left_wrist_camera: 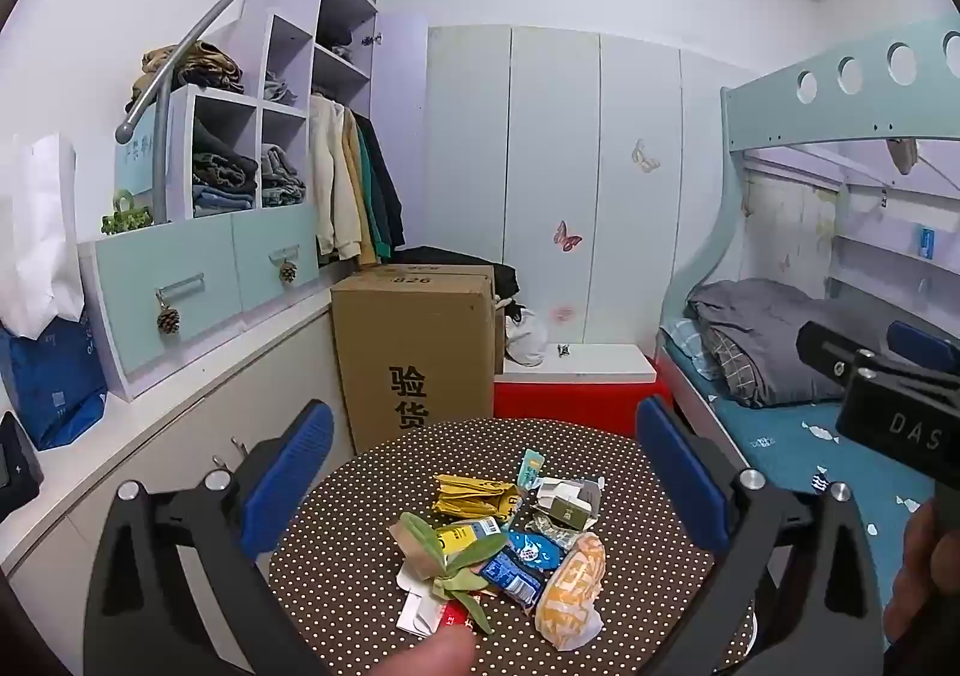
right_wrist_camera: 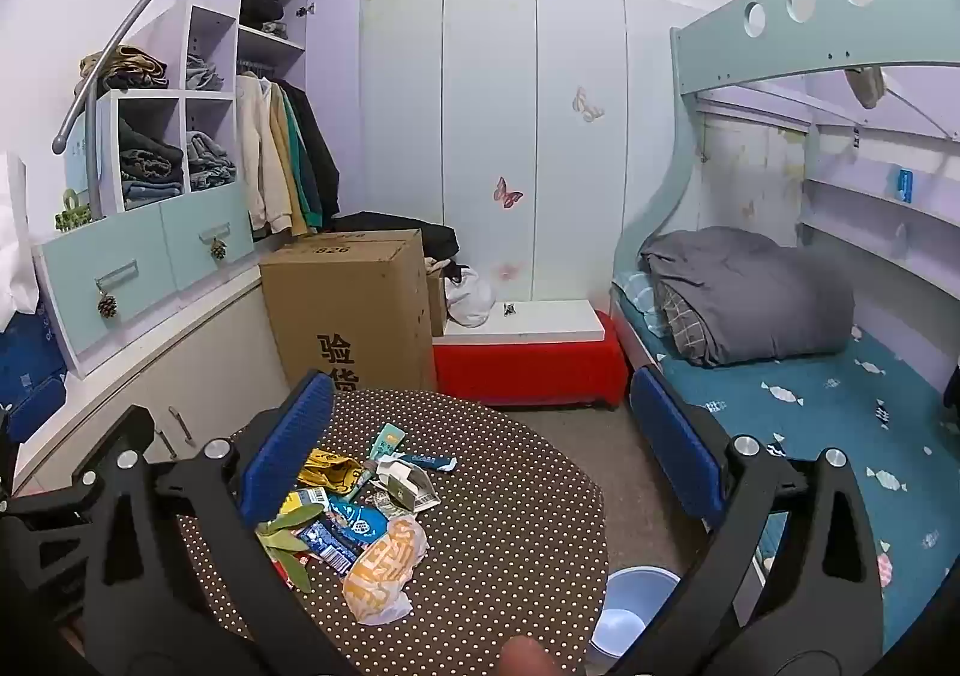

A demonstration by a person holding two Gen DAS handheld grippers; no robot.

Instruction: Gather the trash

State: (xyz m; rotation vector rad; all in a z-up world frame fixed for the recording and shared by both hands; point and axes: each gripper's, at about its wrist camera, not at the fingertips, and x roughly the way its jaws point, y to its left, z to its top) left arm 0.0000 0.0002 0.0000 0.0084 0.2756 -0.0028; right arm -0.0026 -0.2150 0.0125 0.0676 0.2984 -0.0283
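Observation:
A pile of trash lies on a round brown polka-dot table (left_wrist_camera: 648, 526) (right_wrist_camera: 516, 502): an orange-and-clear wrapper (left_wrist_camera: 571, 586) (right_wrist_camera: 384, 571), a yellow wrapper (left_wrist_camera: 474, 496) (right_wrist_camera: 329, 470), blue packets (left_wrist_camera: 528, 556) (right_wrist_camera: 348, 526), green leaves (left_wrist_camera: 462, 562) (right_wrist_camera: 288, 535) and a small white-and-green carton (left_wrist_camera: 567, 503) (right_wrist_camera: 405, 481). My left gripper (left_wrist_camera: 486, 490) is open and empty, held above the pile. My right gripper (right_wrist_camera: 486, 448) is open and empty, above the table's right half; it also shows at the right edge of the left wrist view (left_wrist_camera: 882, 376). A light blue bin (right_wrist_camera: 630, 607) stands on the floor right of the table.
A tall cardboard box (left_wrist_camera: 414, 352) (right_wrist_camera: 354, 304) stands behind the table. A red bench with a white top (left_wrist_camera: 576, 388) (right_wrist_camera: 528, 358) is beside it. A bunk bed with a grey quilt (left_wrist_camera: 768, 340) (right_wrist_camera: 744, 292) is on the right. Cabinets and shelves (left_wrist_camera: 198, 268) line the left wall.

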